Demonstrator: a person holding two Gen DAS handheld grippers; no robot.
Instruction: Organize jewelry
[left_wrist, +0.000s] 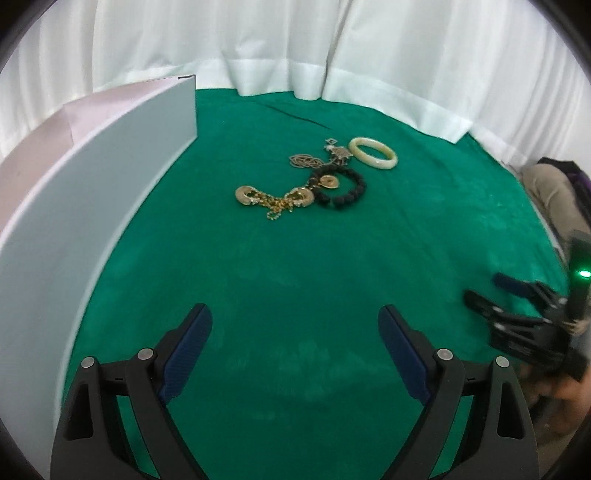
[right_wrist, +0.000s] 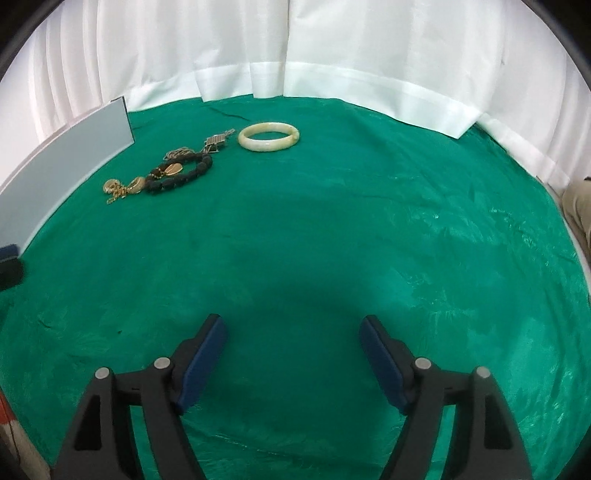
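A cream bangle (left_wrist: 373, 157) (right_wrist: 269, 137), a black bead bracelet (left_wrist: 341, 188) (right_wrist: 183, 176), gold disc pieces with a chain (left_wrist: 273, 199) (right_wrist: 123, 188) and a fine chain with a pendant (left_wrist: 317, 157) (right_wrist: 207, 147) lie bunched on the green cloth, far ahead. My left gripper (left_wrist: 295, 325) is open and empty, well short of them. My right gripper (right_wrist: 293, 332) is open and empty, also near the front; it shows in the left wrist view (left_wrist: 487, 291) at the right edge.
A white box (left_wrist: 110, 177) (right_wrist: 66, 162) stands along the left side of the cloth. White curtains (right_wrist: 332, 55) hang behind the table. The table edge runs on the right (right_wrist: 569, 229).
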